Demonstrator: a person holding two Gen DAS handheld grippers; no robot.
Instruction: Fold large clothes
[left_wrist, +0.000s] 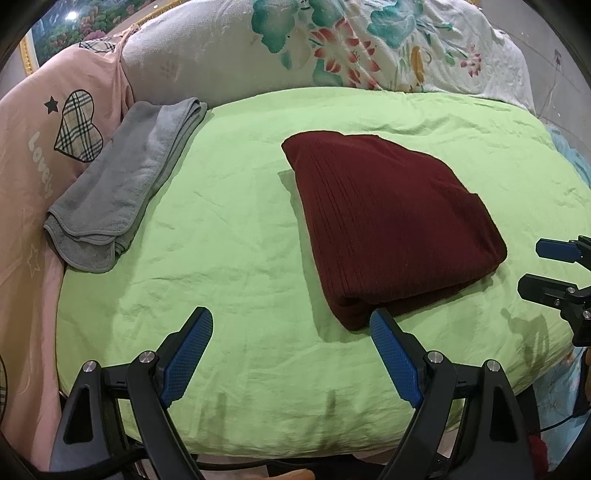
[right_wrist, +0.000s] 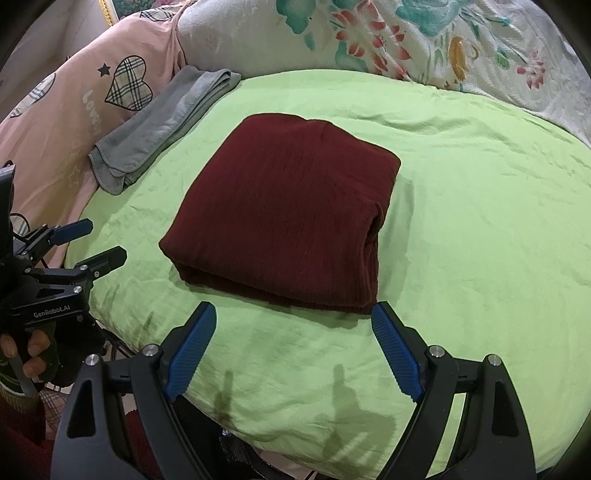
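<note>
My left tongs and right tongs both stand spread wide with nothing between them, hovering over the near edge of the green sheet on the bed. The folded maroon garment lies flat mid-bed, its thick near edge just beyond my right tongs. Bare sheet lies open around it, while the folded grey towel lines the left edge beside the pink quilt.
</note>
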